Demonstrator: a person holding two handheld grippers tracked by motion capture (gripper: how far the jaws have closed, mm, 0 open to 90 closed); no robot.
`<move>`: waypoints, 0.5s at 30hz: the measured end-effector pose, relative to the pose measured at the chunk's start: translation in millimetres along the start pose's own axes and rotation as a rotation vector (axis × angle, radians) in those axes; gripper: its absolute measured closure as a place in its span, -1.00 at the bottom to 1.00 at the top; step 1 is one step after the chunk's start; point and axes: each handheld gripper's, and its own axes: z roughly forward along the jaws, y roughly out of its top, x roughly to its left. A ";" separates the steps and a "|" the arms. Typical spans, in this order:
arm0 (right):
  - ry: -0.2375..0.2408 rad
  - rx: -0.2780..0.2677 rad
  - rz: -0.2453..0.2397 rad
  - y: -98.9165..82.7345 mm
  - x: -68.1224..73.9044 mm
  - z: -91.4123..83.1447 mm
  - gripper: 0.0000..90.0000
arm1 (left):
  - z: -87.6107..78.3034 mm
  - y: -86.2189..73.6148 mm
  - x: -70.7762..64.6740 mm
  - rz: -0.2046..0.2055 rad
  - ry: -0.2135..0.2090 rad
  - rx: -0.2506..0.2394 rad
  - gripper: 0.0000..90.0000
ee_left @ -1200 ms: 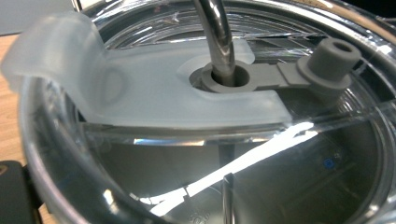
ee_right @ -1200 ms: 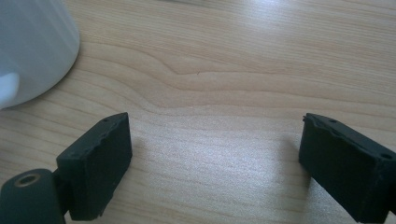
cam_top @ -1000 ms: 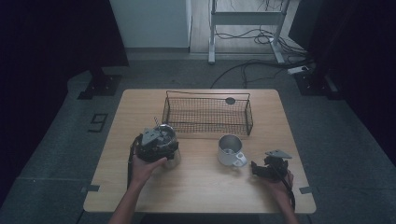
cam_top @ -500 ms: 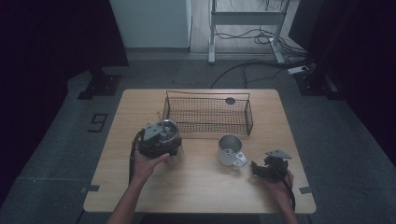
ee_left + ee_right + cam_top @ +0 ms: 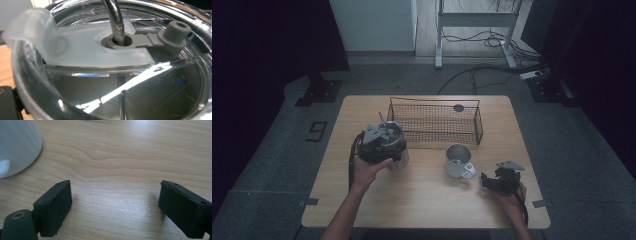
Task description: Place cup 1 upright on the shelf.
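Holding one clear tumbler (image 5: 396, 150): left tool (image 5: 381, 140) | right tool (image 5: 113, 207): released | one mug (image 5: 458, 161) | one basket (image 5: 434, 120)

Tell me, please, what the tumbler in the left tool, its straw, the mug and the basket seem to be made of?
The tumbler looks like clear glossy plastic: you see through its wall. Its straw seems polished metal, with bright reflections. The mug appears white and smooth, perhaps ceramic or enamel; I cannot tell which. The basket looks like dark wire mesh, the table showing through it.
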 end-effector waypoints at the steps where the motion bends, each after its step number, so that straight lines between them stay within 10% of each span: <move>1: 0.000 0.000 0.000 0.0 0.0 0.0 -0.75 | -0.4 1.3 0.0 -0.003 -0.002 -0.003 -0.91; 15: -0.001 -0.001 -0.001 0.0 -0.2 0.0 -0.74 | 0.8 17.2 -1.9 0.000 -0.001 -0.017 -0.91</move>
